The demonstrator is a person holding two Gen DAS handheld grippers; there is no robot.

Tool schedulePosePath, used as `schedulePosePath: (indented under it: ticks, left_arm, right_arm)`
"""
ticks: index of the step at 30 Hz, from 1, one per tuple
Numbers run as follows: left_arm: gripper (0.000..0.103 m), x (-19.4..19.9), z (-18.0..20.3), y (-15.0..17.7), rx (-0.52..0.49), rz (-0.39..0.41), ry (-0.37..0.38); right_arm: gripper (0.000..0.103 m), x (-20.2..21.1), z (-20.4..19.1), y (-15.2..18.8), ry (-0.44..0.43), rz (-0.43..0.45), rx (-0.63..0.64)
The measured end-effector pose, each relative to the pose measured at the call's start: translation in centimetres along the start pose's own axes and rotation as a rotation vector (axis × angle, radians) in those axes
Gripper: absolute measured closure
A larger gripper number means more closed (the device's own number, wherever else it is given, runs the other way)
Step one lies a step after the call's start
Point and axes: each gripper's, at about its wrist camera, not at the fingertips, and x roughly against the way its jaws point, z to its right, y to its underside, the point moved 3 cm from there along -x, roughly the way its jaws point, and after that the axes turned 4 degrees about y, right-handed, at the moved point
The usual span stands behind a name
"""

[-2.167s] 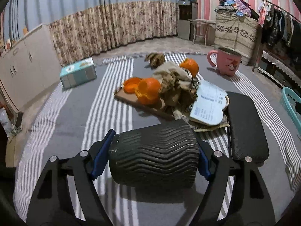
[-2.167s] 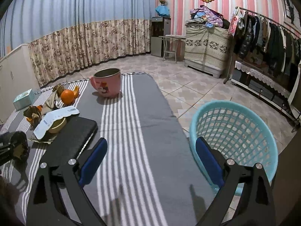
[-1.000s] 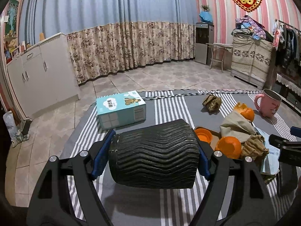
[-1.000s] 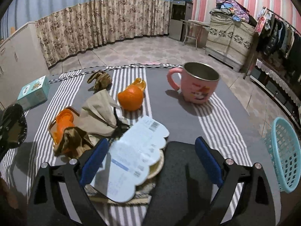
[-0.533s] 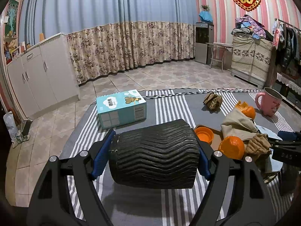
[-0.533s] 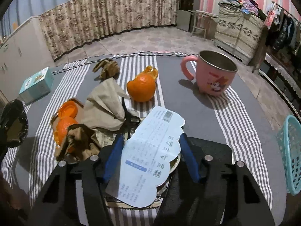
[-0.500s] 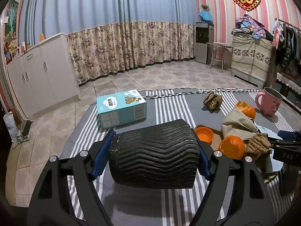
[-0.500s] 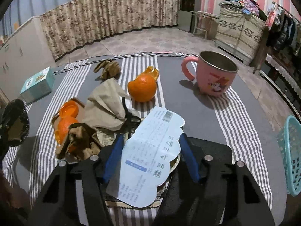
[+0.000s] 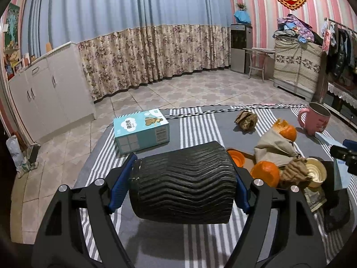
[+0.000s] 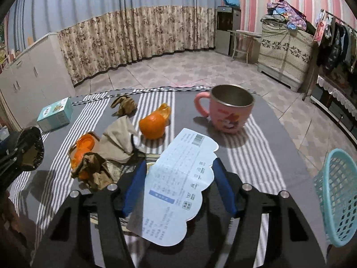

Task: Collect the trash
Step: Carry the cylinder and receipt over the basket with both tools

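Note:
My left gripper (image 9: pixel 178 176) is shut on a black ribbed paper cup (image 9: pixel 183 178), held sideways above the striped cloth. My right gripper (image 10: pixel 178 185) is shut on a light blue cloud-edged label card (image 10: pixel 178 187), lifted a little above the trash pile. The pile holds a beige tissue (image 10: pixel 118 140), a brown crumpled paper (image 10: pixel 93 172), orange peel (image 10: pixel 83 147) on a small tray, and a whitish small round cup (image 9: pixel 314 172). A peeled orange (image 10: pixel 154 125) and another crumpled brown paper (image 10: pixel 125 106) lie farther back. A turquoise basket (image 10: pixel 337 196) stands at the right.
A pink mug (image 10: pixel 229 109) stands at the back right of the table. A teal carton (image 9: pixel 140 129) lies at the back left. A black pad (image 9: pixel 334 203) lies under the pile's right side. White cabinets (image 9: pixel 49 89) and a flowered curtain line the room behind.
My right gripper closed on the blue card and has raised it slightly, uncovering the small round cup. My left gripper holds still with the black cup.

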Motion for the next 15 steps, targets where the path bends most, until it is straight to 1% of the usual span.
schedulePosePath:
  ticks: [6,9,15]
  left_arm:
    - [0.028,1.0,2.1,-0.3,-0.001,-0.017,0.034]
    - [0.028,1.6,3.7,-0.6,0.016,-0.022,0.065]
    - [0.028,2.8,8.0,-1.4,-0.013,-0.001,0.098]
  right_arm:
    - [0.042,1.7,3.6,0.2,0.008,0.041,0.005]
    - [0.043,2.8,6.2,0.1,0.022,0.059,-0.006]
    - [0.043,5.2,12.8,0.5,0.082,0.084,-0.03]
